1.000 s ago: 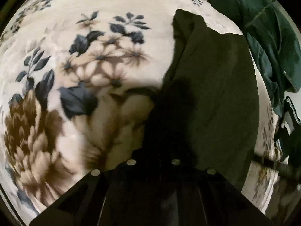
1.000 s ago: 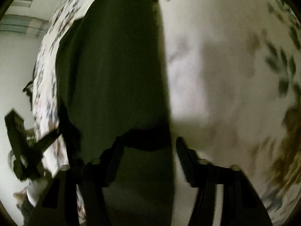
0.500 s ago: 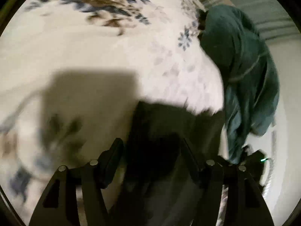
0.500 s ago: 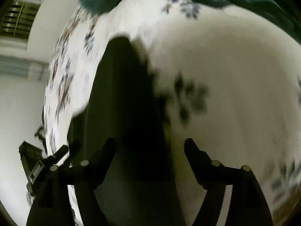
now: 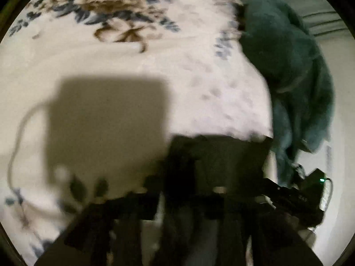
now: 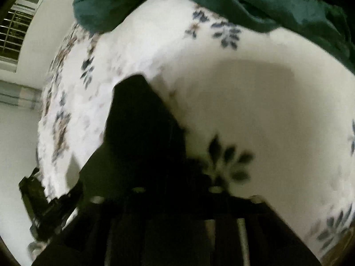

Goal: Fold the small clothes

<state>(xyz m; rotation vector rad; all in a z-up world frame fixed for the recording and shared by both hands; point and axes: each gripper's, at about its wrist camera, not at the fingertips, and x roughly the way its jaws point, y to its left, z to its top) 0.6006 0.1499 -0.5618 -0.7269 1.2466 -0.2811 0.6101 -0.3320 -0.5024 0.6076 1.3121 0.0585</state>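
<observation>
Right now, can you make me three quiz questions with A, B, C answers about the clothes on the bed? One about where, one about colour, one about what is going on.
1. Where is the teal pile in the left view?
A. right edge of the bed
B. bottom left
C. on the floor

2. What colour is the cloth by the grippers?
A. white
B. red
C. dark, almost black

3. How does the cloth lie?
A. hung on a hanger
B. on the blanket, reaching the grippers
C. inside a box

Answers: 1 A, it lies along the blanket's right edge; 2 C, it looks near black against the pale flowers; 3 B, it rests on the blanket.
</observation>
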